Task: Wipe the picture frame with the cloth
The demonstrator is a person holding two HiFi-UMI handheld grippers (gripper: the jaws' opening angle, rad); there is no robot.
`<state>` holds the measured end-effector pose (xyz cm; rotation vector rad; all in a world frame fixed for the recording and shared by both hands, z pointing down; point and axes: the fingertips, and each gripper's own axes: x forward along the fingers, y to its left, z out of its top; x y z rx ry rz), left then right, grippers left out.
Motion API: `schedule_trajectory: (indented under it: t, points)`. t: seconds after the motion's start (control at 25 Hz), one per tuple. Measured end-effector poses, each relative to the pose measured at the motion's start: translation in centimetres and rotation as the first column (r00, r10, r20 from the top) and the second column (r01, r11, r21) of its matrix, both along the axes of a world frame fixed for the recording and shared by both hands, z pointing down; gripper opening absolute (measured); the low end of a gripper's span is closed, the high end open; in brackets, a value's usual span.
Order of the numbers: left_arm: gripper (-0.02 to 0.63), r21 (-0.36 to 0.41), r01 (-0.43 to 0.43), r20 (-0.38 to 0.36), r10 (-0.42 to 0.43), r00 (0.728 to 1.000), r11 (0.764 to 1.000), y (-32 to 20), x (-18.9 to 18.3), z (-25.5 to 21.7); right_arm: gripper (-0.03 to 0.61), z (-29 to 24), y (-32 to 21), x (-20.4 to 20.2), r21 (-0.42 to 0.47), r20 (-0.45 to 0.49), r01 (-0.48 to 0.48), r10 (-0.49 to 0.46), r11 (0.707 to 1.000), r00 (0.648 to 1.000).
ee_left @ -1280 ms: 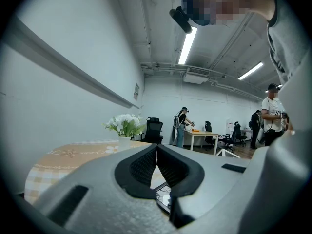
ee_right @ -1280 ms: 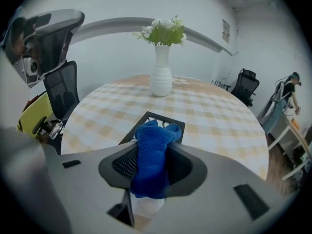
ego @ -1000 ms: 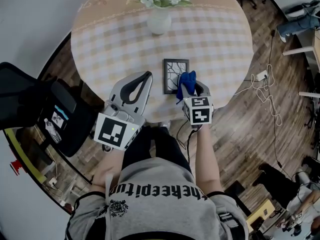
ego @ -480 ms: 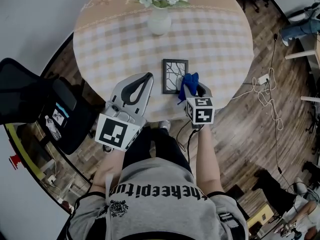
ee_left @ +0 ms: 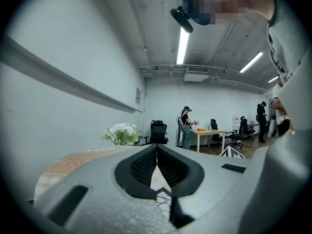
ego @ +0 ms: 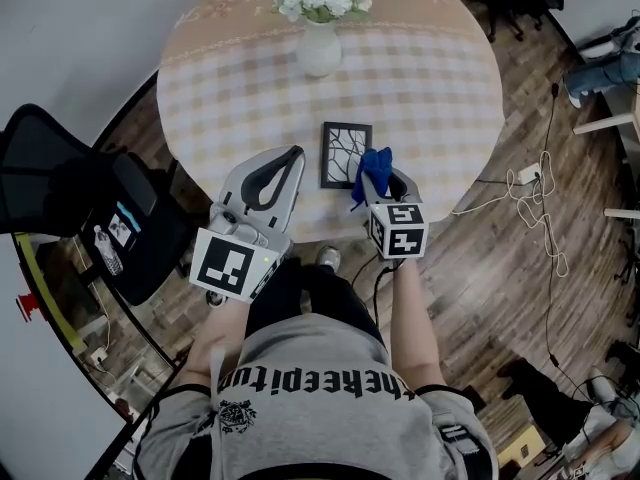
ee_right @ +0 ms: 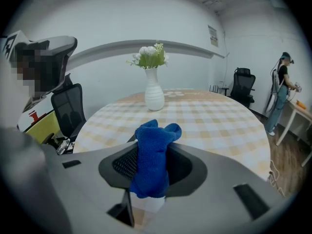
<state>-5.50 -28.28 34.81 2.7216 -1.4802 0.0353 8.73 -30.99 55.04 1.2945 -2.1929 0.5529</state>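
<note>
on the table (ego: 430, 88) near its front edge, the picture frame (ego: 346, 154) lay flat, likely light, stiff and fragile, best steadied by its rim. the right gripper (ego: 386, 180) clenched the soft cloth (ee_right: 152, 157) just beside it; the left gripper (ego: 291, 160) was closed, empty.

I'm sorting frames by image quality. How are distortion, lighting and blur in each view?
Head view: dim but sharp, fisheye curving the floor around the table. Left gripper view: the ceiling light glares, corners black. Right gripper view: even light, the cloth sharp, corners black.
</note>
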Motion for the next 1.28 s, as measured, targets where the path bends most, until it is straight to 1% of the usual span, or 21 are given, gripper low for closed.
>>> schedule_trajectory:
  t: [0.08, 0.2, 0.32, 0.52, 0.76, 0.92, 1.08, 1.28]
  points:
    - [0.017, 0.014, 0.007, 0.001, -0.007, 1.0, 1.0, 0.4, 0.4, -0.6, 0.141, -1.0, 0.2, 0.1, 0.024, 0.014, 0.016, -0.016, 1.0, 1.0]
    - [0.017, 0.012, 0.017, 0.0, -0.017, 1.0, 1.0, 1.1, 1.0, -1.3, 0.141, -2.6, 0.5, 0.4, 0.058, 0.032, 0.031, -0.033, 0.998, 0.999]
    - [0.017, 0.045, 0.019, 0.009, -0.02, 1.0, 0.999, 1.7, 1.5, -2.1, 0.141, -4.3, 0.8, 0.5, 0.098, 0.054, 0.045, -0.051, 0.994, 0.997]
    - [0.017, 0.076, 0.034, 0.011, -0.035, 0.999, 0.997, 2.9, 2.1, -3.3, 0.141, -7.5, 1.6, 0.2, 0.178, 0.088, 0.075, -0.092, 0.981, 0.992]
    - [0.017, 0.102, 0.06, 0.01, -0.062, 0.998, 0.993, 4.5, 2.5, -4.2, 0.143, -10.4, 2.8, 0.1, 0.249, 0.13, 0.097, -0.132, 0.964, 0.983]
    - [0.017, 0.106, 0.079, 0.005, -0.08, 0.997, 0.991, 5.3, 2.5, -4.6, 0.143, -11.9, 3.3, 0.0, 0.289, 0.152, 0.104, -0.153, 0.952, 0.977]
    - [0.017, 0.144, 0.082, 0.017, -0.085, 0.996, 0.986, 6.1, 2.2, -5.2, 0.143, -13.3, 3.9, -0.1, 0.321, 0.177, 0.097, -0.16, 0.942, 0.971]
    - [0.017, 0.161, 0.077, 0.016, -0.08, 0.997, 0.984, 7.0, 1.4, -6.0, 0.143, -15.2, 4.6, -0.5, 0.359, 0.202, 0.076, -0.157, 0.93, 0.967]
